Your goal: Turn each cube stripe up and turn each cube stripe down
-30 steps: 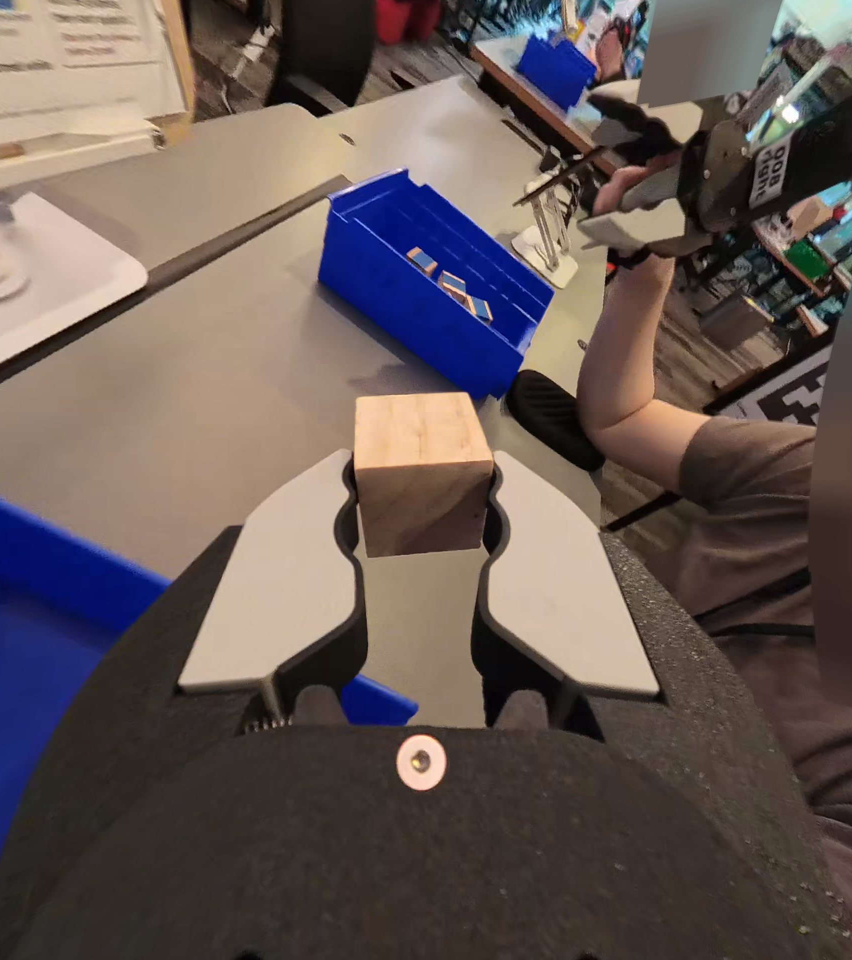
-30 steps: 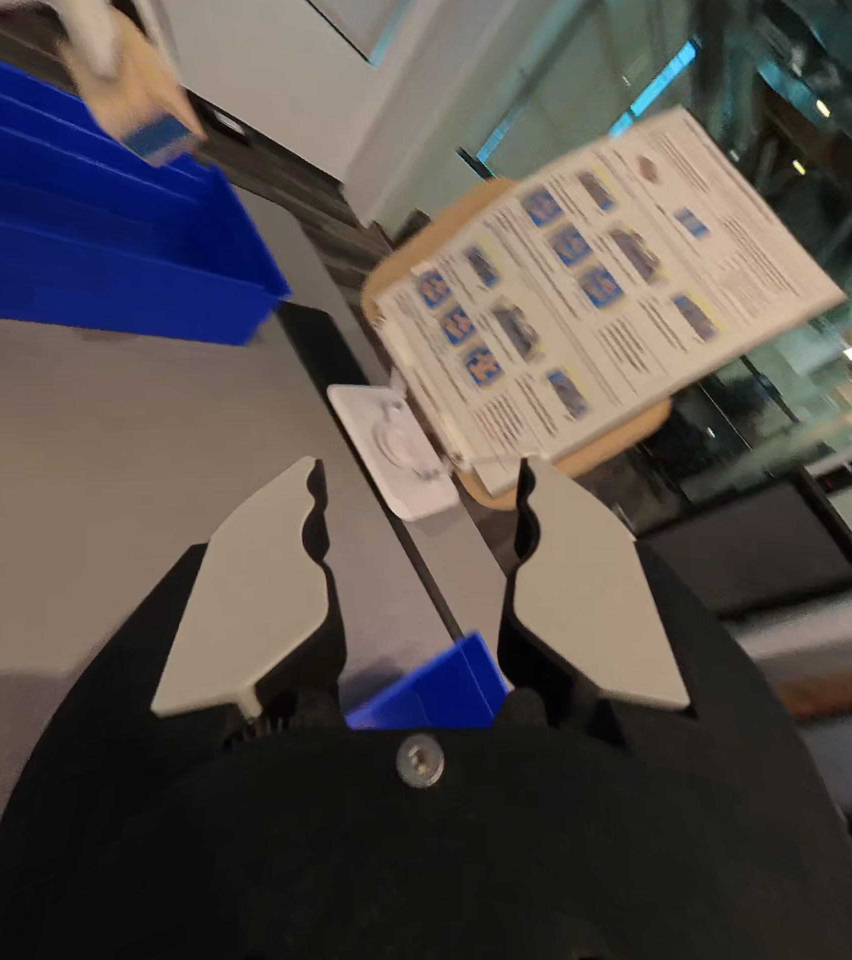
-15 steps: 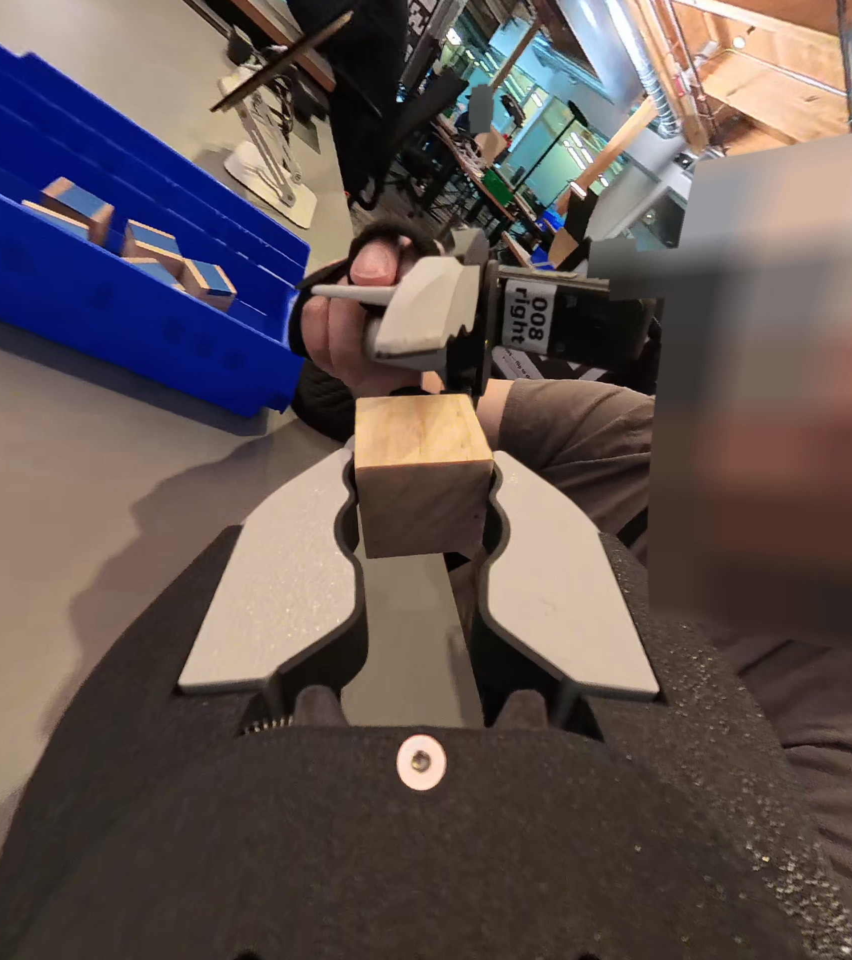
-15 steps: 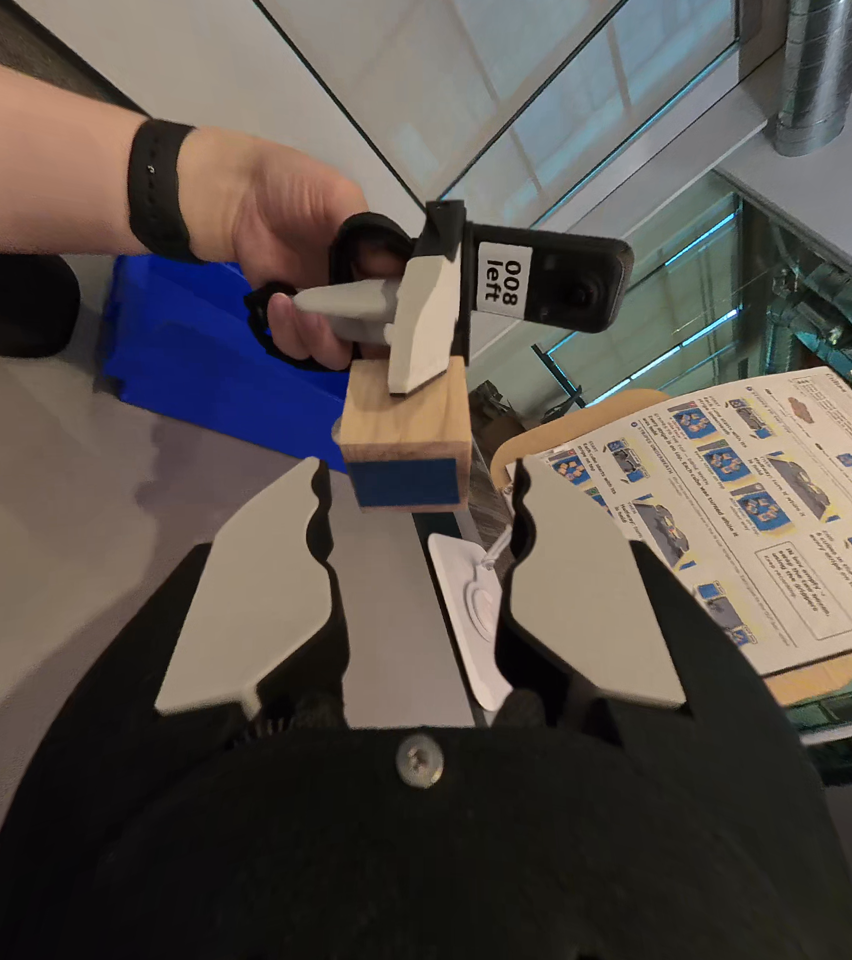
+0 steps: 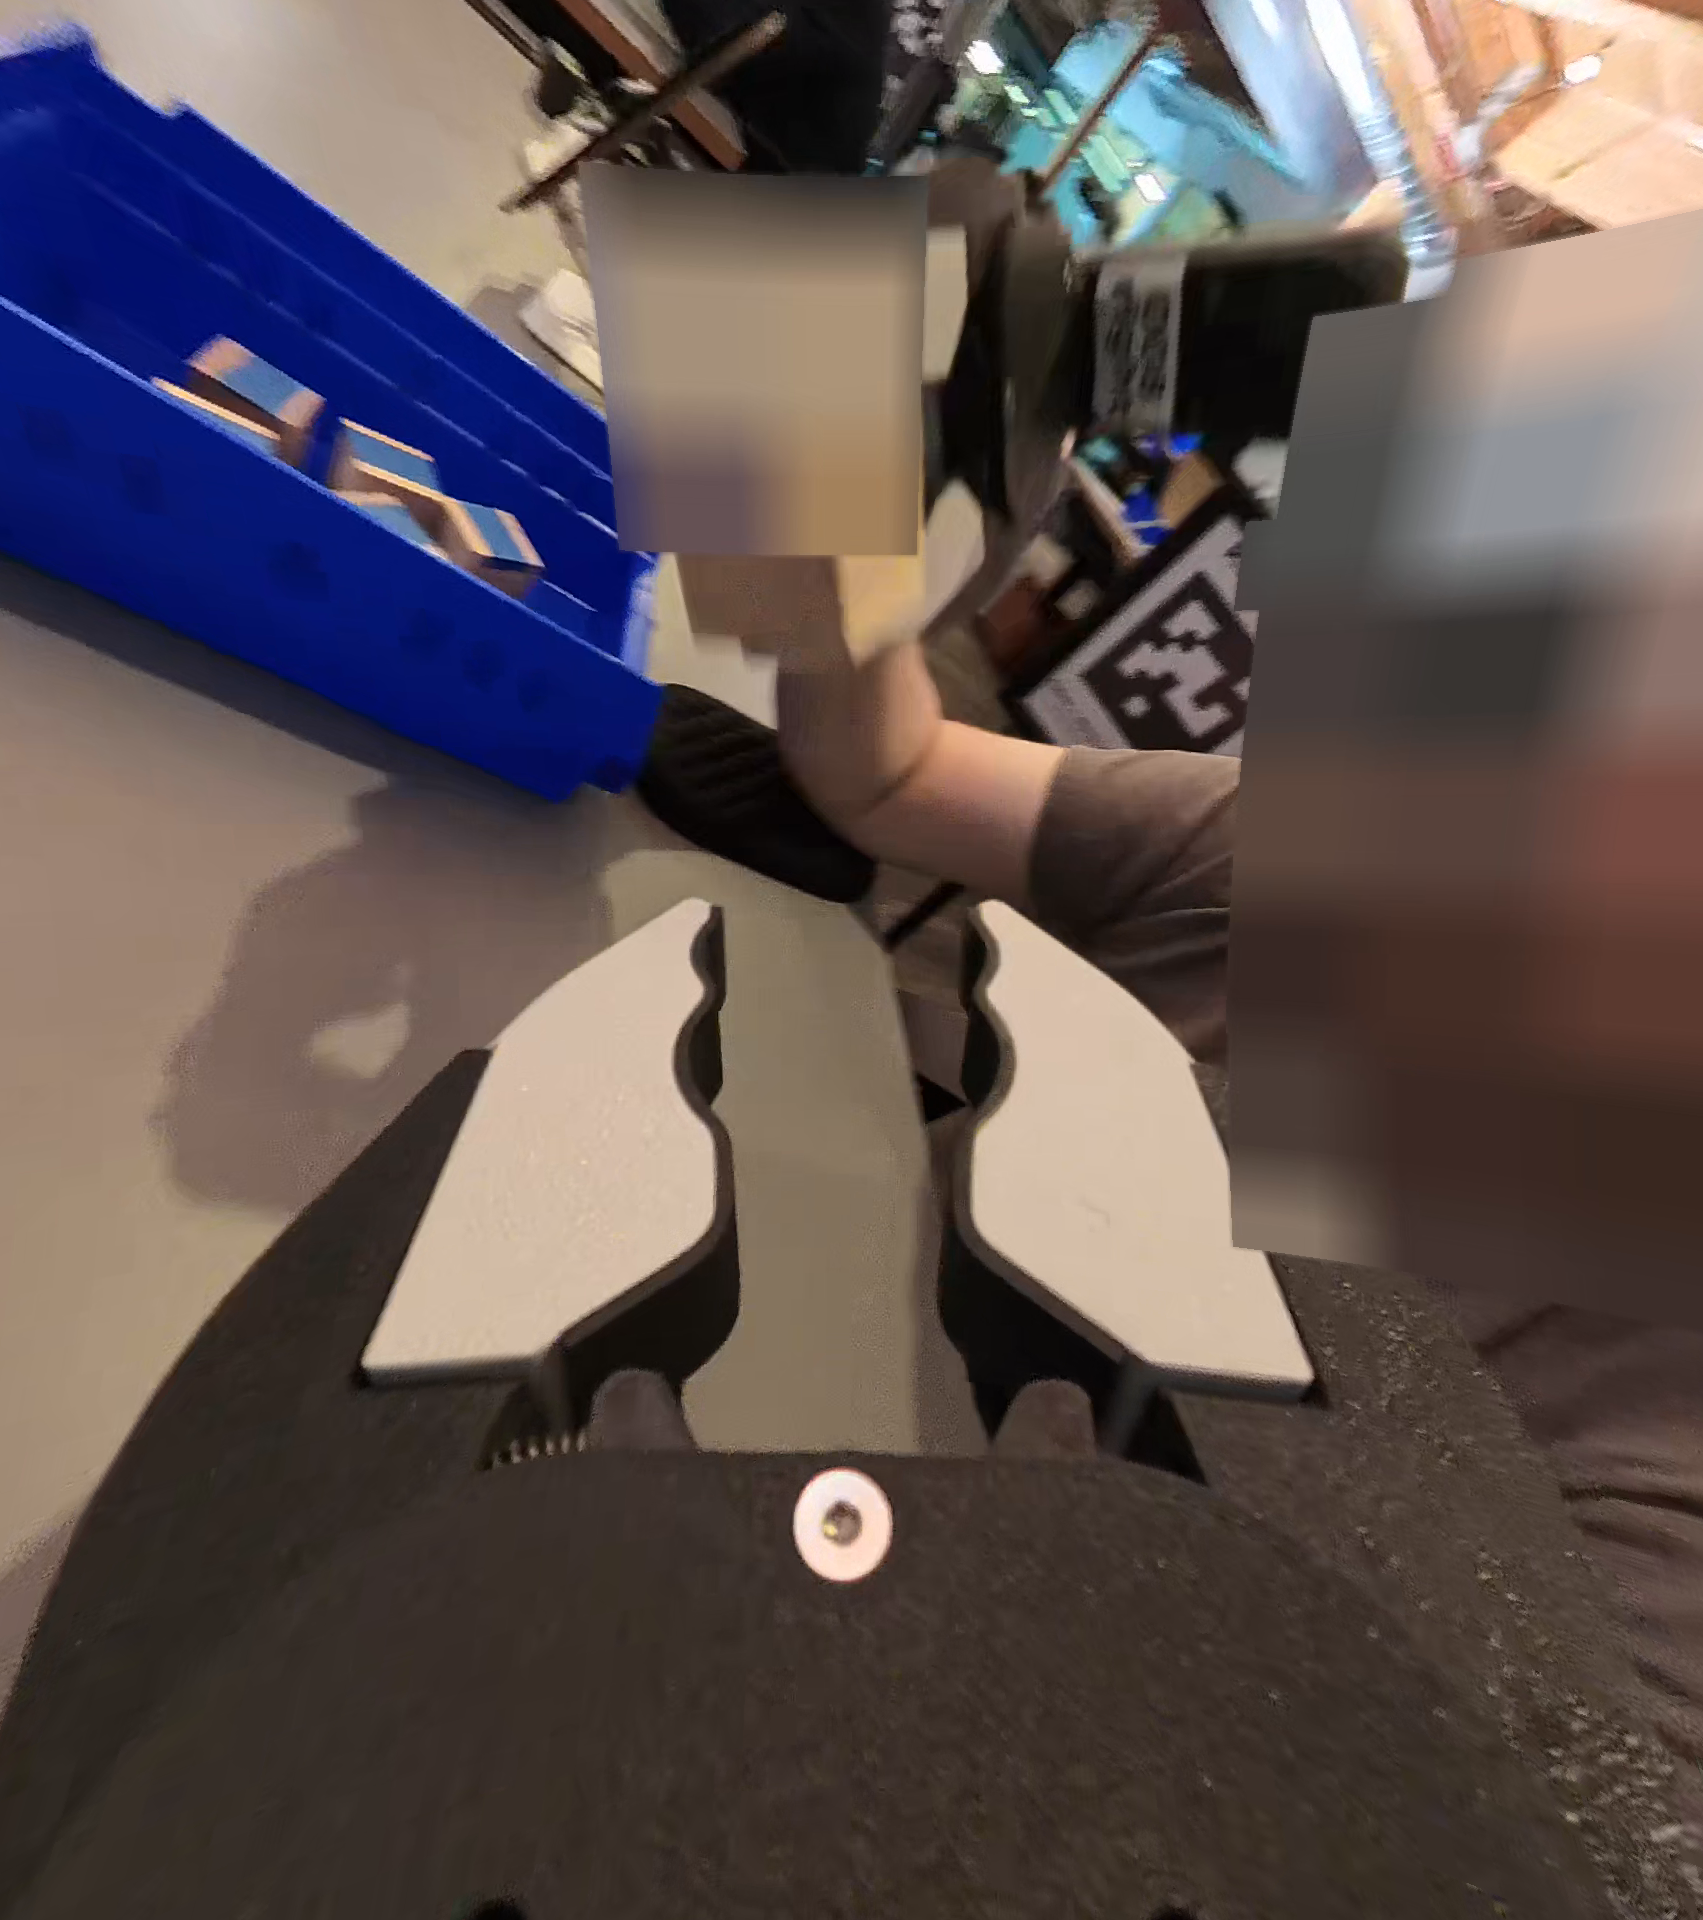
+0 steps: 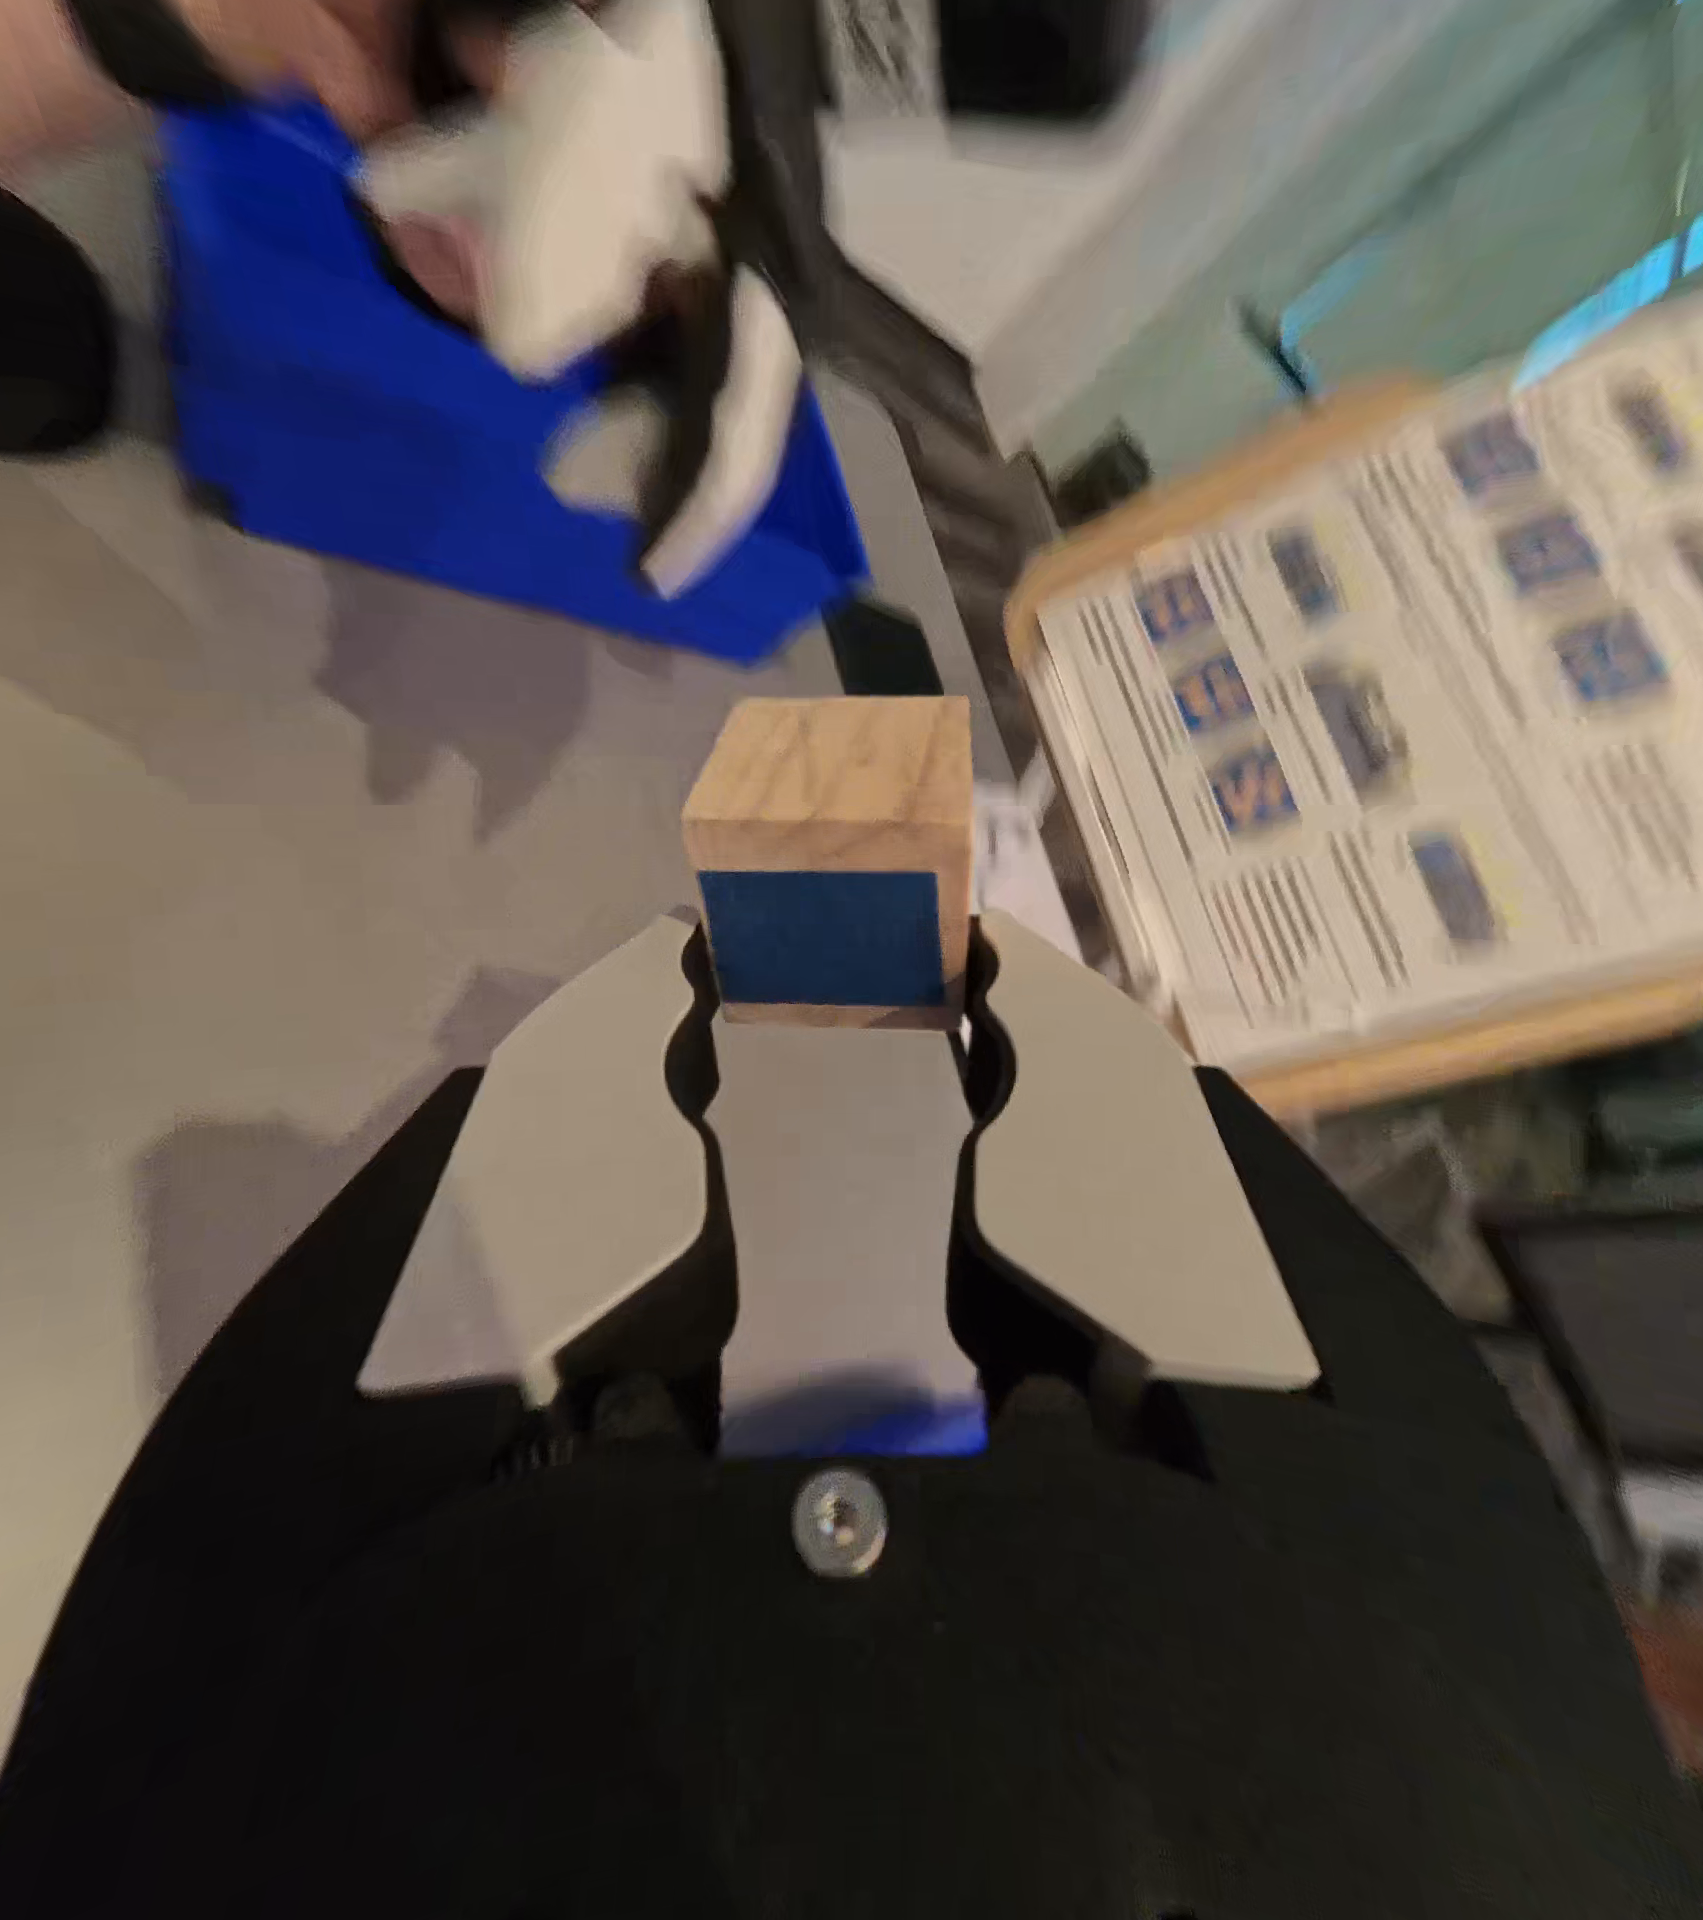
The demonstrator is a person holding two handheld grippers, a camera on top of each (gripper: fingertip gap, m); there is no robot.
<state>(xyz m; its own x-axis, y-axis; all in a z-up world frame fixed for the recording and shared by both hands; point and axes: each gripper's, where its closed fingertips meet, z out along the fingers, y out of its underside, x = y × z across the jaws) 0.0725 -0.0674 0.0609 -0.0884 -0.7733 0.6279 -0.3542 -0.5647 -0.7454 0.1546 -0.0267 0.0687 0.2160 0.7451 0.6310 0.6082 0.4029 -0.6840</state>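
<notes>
The right gripper (image 6: 839,935) holds the wooden cube (image 6: 831,883) at its jaw tips above the grey tabletop (image 6: 151,935), blue stripe facing the camera, likely mid-reorientation. The left gripper (image 5: 842,925), jaws narrowly apart and empty, hangs near; the blue bin (image 5: 234,592) of striped cubes sits at ten o'clock.

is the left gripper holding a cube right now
No, the left gripper is open with only bare table between its fingers.

cube (image 6: 831,878) passed, left gripper (image 5: 845,940) to right gripper (image 6: 831,940)
</notes>
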